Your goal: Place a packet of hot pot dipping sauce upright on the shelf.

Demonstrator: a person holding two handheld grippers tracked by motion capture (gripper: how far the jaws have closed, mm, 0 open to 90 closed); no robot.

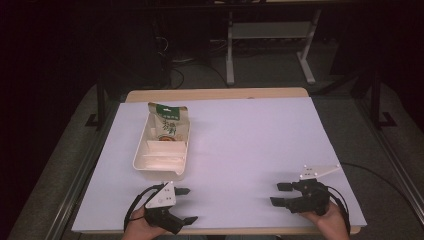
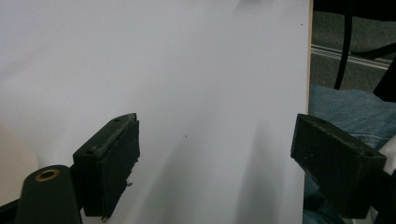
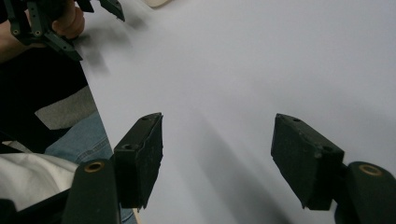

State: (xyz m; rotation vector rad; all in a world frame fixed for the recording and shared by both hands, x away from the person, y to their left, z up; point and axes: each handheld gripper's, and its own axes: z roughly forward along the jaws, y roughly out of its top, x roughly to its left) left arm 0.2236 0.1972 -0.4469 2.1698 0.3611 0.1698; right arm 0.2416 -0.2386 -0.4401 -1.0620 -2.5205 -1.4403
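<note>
A cream divided tray rests on the left part of the white table sheet, with a green-topped snack bag lying in its far end. My left gripper sits at the front edge just below the tray, its jaws wide apart and empty over the bare sheet. My right gripper hovers low at the front right, pointing left, open with nothing between its pads. Its view also catches the left hand and left gripper at the top left.
The table's front edge runs close behind both hands, and the person's jeans lie past it. A light wooden strip borders the far side. A white desk frame and cables stand on the dark floor beyond.
</note>
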